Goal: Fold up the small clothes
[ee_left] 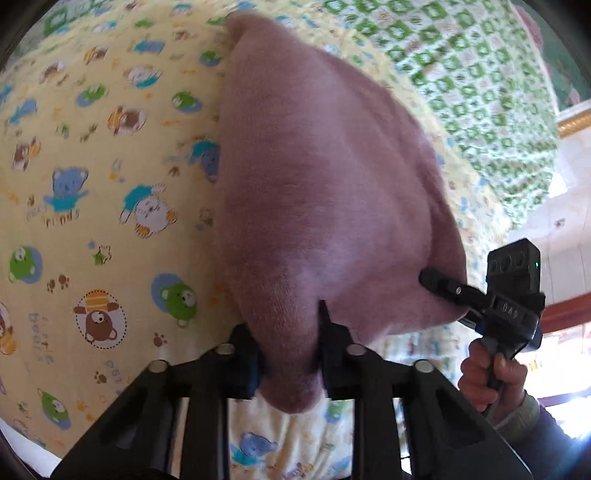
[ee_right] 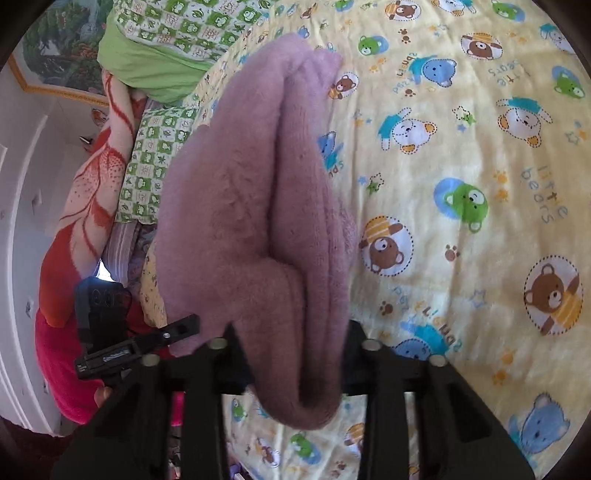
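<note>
**Mauve fleece garment pinched at both near corners, ready for the fold-over**

Mauve fleece garment hangs between the two tools above a bed sheet printed with cartoon bears on yellow; its far end trails down towards the sheet, though whether it touches there cannot be told. In the left wrist view the left hand-held gripper has its jaws narrowed onto a bunched edge of the fleece, cloth filling the gap between the black fingers. The right hand-held gripper does the same at the other corner, clamped on several thick layers that bulge out below the jaws. From the left camera the right tool appears at the garment's right edge with the person's hand wrapped round its handle, so the two grips sit near each other along one hem.

The step in hand looks like the start of a fold: both corners are taken and the piece is lifted. The layered ridges in the right view suggest it is already doubled at least once.

Next, the pair would need to travel together, carrying the held edge over towards the far end and lowering it flat. Keeping both tools level and evenly spaced matters, since thick fleece sags and could slump into a lump. A green-checked quilt lies beyond, well clear of the working area.
</note>
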Motion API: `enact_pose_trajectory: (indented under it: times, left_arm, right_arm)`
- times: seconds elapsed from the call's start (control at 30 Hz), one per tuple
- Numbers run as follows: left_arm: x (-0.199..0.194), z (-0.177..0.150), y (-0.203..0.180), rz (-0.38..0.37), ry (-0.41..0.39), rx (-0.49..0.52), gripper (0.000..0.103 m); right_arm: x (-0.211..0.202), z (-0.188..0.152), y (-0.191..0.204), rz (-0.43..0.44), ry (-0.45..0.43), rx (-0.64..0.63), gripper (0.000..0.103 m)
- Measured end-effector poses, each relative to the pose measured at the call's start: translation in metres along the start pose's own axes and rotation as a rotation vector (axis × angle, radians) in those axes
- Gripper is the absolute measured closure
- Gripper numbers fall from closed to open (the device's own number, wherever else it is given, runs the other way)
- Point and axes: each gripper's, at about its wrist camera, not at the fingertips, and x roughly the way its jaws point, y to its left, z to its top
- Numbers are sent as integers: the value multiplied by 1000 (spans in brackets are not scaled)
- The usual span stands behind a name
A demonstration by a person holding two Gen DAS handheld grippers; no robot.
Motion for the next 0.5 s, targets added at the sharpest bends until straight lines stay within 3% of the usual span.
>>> enact_pose_trajectory:
  times: [0.1, 0.2, 0.27, 0.37, 0.4, 0.47, 0.5]
  left_arm:
    - [-16, -1, 0, -75, -8, -16, 82]
    - [-9, -5, 8, -83, 16, -45, 82]
    - [4, -9, 15, -36, 49, -63, 80]
    - [12, -14, 14, 10, 47, -60, 68]
    - [12, -15, 12, 20, 43, -56, 65]
    - [8, -16, 5, 55, 33, -31, 59]
    - [7, -17, 3, 86, 31, -13, 51]
  right_arm:
    - [-21, 1, 12, 69, -18, 36, 78]
    - [-39, 2, 16, 128, -37, 64, 78]
    - [-37, 1, 11, 68, -24, 53, 79]
    - [-19, -5, 0, -41, 6, 56, 76]
    - [-15, -8, -5, -76, 9, 57, 73]
    - [-12, -10, -8, -142, -11, 49, 54]
    - [-13, -12, -9, -166, -24, 44, 54]
